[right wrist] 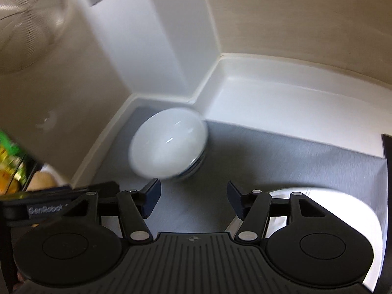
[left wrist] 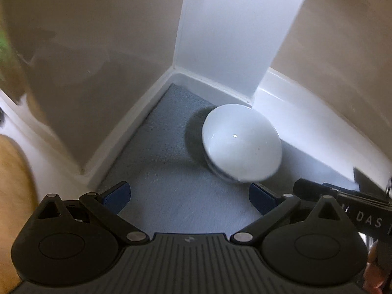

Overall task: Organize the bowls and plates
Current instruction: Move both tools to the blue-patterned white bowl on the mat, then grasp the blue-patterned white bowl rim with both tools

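A stack of white bowls (left wrist: 241, 144) (right wrist: 169, 144) sits nested on a grey mat (left wrist: 159, 161) (right wrist: 269, 161), close to the corner of the white ledge. My left gripper (left wrist: 189, 193) hovers just short of the stack, jaws wide open with nothing between them. My right gripper (right wrist: 193, 193) is also open and empty, with the bowls ahead and slightly to its left. A white plate (right wrist: 330, 201) lies on the mat under the right gripper's right side, partly hidden by the gripper body. Both views are motion-blurred.
Beige walls and a white pillar (left wrist: 235, 31) close off the corner, with a raised white ledge (right wrist: 281, 98) behind the mat. A fan (right wrist: 27, 19) stands at upper left. Green and yellow packaging (right wrist: 9, 161) sits at the left edge. A person's arm (left wrist: 12, 196) shows at the left.
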Demonstrator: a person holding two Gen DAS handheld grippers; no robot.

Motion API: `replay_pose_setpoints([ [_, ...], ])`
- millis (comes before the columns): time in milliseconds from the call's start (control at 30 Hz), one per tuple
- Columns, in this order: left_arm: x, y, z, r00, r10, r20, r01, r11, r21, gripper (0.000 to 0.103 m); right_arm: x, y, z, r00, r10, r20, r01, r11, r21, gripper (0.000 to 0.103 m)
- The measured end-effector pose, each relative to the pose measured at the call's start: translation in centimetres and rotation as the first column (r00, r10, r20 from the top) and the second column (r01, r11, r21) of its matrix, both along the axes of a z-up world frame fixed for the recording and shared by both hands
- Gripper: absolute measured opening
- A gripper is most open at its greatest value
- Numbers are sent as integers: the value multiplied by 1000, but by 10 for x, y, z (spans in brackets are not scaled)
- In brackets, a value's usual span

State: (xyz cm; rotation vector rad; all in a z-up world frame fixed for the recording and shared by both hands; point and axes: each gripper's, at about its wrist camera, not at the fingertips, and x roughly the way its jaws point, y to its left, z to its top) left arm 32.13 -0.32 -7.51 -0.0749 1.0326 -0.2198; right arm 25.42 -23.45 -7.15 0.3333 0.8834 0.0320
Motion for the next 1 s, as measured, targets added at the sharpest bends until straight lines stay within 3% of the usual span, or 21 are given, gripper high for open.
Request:
replay_pose_setpoints([
  [300, 49, -3, -32, 980, 167, -113, -178, 980, -94, 102, 52, -22, -33, 998, -56, -23, 56, 998, 16, 63],
  [633, 75, -11, -56, 964, 215, -154, -226, 972, -59, 102, 84, -17, -62, 997, -27, -70, 27, 1000, -2, 59],
  [733, 79, -11, -60, 960, 229, -160, -239, 970, -47, 98, 87, -14, -67, 997, -16, -69, 15, 1000, -8, 57],
  [800, 80, -11, -60, 959, 239, -152, -248, 968, -42, 92, 88, -13, -69, 998, -9, -66, 9, 1000, -8, 53],
  [867, 80, -13, -57, 965, 231, -127, -237, 971, -38, 63, 88, -11, -70, 998, 8, -59, -8, 1000, -6, 45],
  [900, 81, -14, -57, 968, 218, -123, -224, 973, -45, 55, 87, -10, -69, 998, 16, -56, -16, 1000, -7, 39],
  [967, 81, -16, -56, 978, 163, -131, -177, 979, -97, 18, 86, -6, -68, 998, 40, -48, -40, 999, 7, 24],
  [1000, 80, -19, -55, 984, 121, -134, -135, 986, -101, 10, 86, -3, -67, 998, 53, -46, -52, 999, 12, 13],
])
